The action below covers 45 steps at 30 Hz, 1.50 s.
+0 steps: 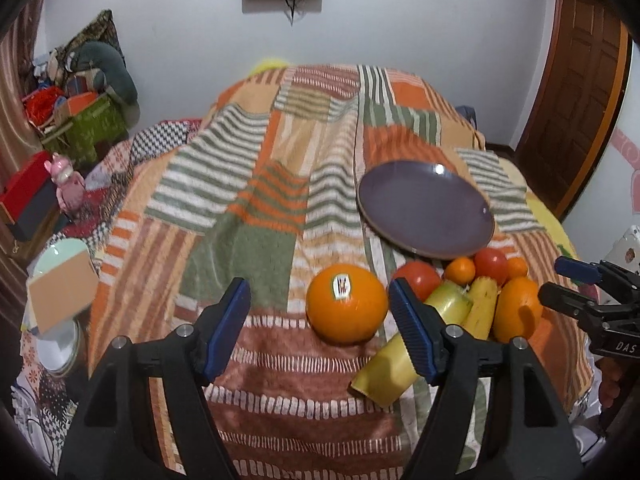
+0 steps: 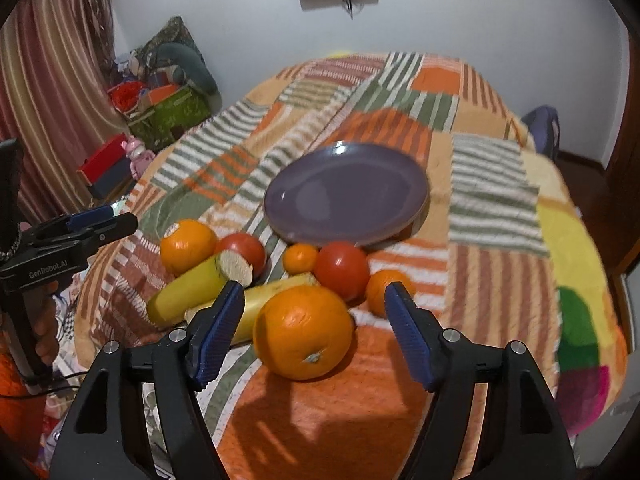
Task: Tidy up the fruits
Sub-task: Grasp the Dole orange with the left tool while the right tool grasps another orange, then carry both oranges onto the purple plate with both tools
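Observation:
An empty purple plate (image 1: 426, 208) (image 2: 346, 194) lies on the striped blanket. In front of it lies a cluster of fruit. A stickered orange (image 1: 347, 308) (image 2: 188, 246) sits just ahead of my open left gripper (image 1: 320, 320), nearer its right finger. A second big orange (image 2: 303, 332) (image 1: 518, 312) sits between the fingers of my open right gripper (image 2: 314, 320). Two banana pieces (image 2: 192, 286) (image 1: 452, 304), two tomatoes (image 2: 342, 270) (image 1: 420, 278) and two small oranges (image 2: 300, 258) (image 1: 460, 270) lie around them.
The striped blanket (image 1: 256, 216) covers a bed. Boxes and a pink toy (image 1: 68, 186) stand on the left, with a bowl and card (image 1: 62, 288) at the bed's left edge. A wooden door (image 1: 576, 92) is on the right.

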### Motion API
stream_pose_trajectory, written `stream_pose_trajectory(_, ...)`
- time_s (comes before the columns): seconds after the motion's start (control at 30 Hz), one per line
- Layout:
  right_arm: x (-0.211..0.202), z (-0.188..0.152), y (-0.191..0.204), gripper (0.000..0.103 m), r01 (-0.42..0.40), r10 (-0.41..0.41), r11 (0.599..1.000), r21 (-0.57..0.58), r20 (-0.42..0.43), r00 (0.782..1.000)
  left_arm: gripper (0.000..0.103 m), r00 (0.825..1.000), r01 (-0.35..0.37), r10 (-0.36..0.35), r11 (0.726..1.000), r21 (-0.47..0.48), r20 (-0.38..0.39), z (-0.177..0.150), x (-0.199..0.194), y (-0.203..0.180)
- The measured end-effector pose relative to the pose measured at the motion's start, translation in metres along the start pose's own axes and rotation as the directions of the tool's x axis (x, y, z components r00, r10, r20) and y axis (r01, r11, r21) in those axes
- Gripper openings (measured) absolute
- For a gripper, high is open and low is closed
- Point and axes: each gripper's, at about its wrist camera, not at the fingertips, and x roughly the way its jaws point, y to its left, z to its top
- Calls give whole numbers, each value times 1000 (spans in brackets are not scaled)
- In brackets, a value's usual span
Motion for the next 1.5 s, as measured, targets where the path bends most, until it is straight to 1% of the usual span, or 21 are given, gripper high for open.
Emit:
stream_pose_trajectory(0.07, 7, -3, 1, 70, -6, 7, 1000, 6, -26, 1000, 76, 1000, 8, -8, 1000, 1, -22, -3, 7, 1)
stream_pose_trajectory(0.2, 20, -7, -1, 70, -1, 3, 1000, 21, -65, 998, 76, 998, 20, -21, 1000, -8, -55, -8, 17, 3)
stream_pose_trajectory(0.43, 39, -13, -2, 69, -36, 41, 999, 41, -131, 991, 77, 995, 33, -36, 999, -27, -95, -11, 33, 4)
stream_pose_trajectory(0.47, 40, -14, -1, 65, -39, 44, 998, 41, -137, 990, 77, 994, 36, -39, 999, -28, -99, -10, 35, 4)
stream_pose_trajectory(0.5, 41, -15, -2, 63, -34, 39, 999, 39, -143, 989, 77, 994, 40, -43, 999, -30, -103, -10, 37, 4)
stream_pose_trajectory(0.63, 38, -15, -4, 63, -42, 48, 998, 41, -139, 989, 79, 992, 46, -49, 998, -32, -112, -8, 43, 3)
stream_pose_trajectory(0.7, 37, -13, -4, 62, -29, 34, 999, 36, -135, 990, 80, 992, 49, -52, 998, -32, -118, -7, 48, 2)
stream_pose_trajectory(0.77, 33, -10, -5, 62, -13, 17, 999, 29, -122, 992, 80, 991, 53, -56, 998, -30, -125, -6, 52, 1)
stream_pose_trajectory(0.93, 22, 0, -13, 62, -5, 9, 999, 50, -81, 997, 80, 987, 63, -65, 998, -18, -147, -3, 63, -5)
stream_pose_trajectory(1.2, 16, 11, -19, 62, 1, 2, 998, 70, -47, 999, 80, 971, 90, -94, 996, -30, -221, -3, 89, -7)
stream_pose_trajectory(1.33, 18, 13, -22, 62, 2, 1, 997, 74, -48, 999, 80, 972, 89, -96, 995, -42, -216, -3, 93, -5)
stream_pose_trajectory(1.43, 19, 14, -25, 62, 2, 2, 997, 78, -50, 999, 76, 969, 101, -111, 993, -54, -220, -3, 96, -3)
stream_pose_trajectory(1.5, 19, 15, -28, 62, 3, 1, 997, 82, -49, 999, 69, 966, 128, -138, 990, -59, -220, -2, 95, -3)
